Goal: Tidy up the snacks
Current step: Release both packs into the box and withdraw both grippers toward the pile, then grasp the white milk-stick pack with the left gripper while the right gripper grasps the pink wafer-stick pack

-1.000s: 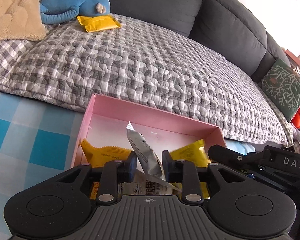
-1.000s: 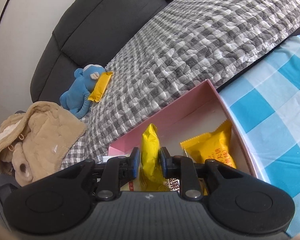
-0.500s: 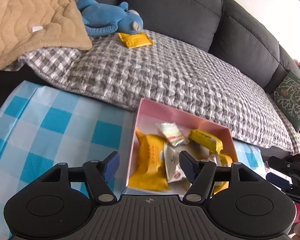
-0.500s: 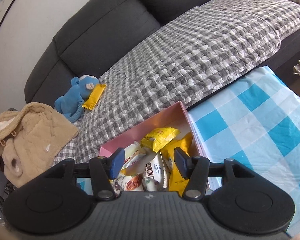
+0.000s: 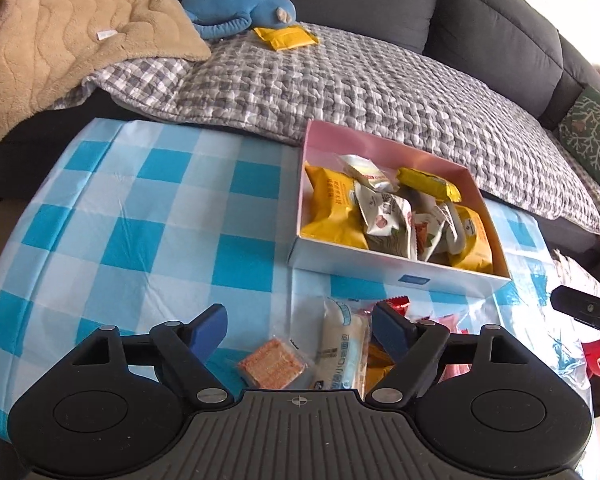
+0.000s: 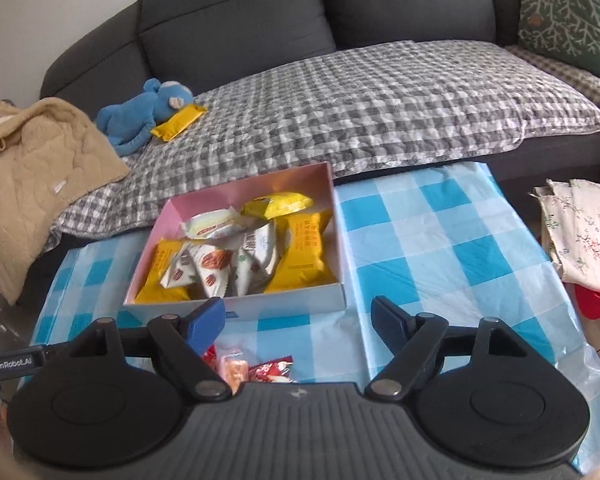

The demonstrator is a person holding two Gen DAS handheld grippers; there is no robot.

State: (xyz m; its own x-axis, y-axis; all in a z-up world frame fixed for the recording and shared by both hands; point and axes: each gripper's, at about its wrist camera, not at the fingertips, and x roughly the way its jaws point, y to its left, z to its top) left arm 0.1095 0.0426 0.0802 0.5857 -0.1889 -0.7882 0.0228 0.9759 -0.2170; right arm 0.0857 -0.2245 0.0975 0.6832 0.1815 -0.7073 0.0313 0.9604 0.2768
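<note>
A: Right, both claws free. Left claw (image 5: 300, 328): jaws have just been opening, now wide, gripping nothing. Right claw (image 6: 298, 316): the same, jaws just spread, nothing between them.

B: Where are the snacks?

A: Most lie in the pink box (image 5: 384, 148), ahead of both claws on the checked tablecloth (image 5: 140, 216). Loose ones sit right under the left claw: an orange cracker pack (image 5: 272, 366) between its jaws, a long white-and-blue packet (image 5: 342, 352) just inside its right finger, red wrappers (image 5: 396, 302) beyond that finger. The right claw sees red packets (image 6: 270, 370) low by its left finger.

B: Next pick, in your view?

A: Likely the cracker pack or the long packet. I'd tip the left claw down, straddle one packet only, and close on its short width so the wrapper doesn't slither out. The two lie touching, so there's a risk of pinching both.

B: Anything else?

A: One yellow packet (image 5: 286, 38) lies far ahead on the sofa, against a blue plush toy (image 5: 232, 4). Leave it for last.
</note>
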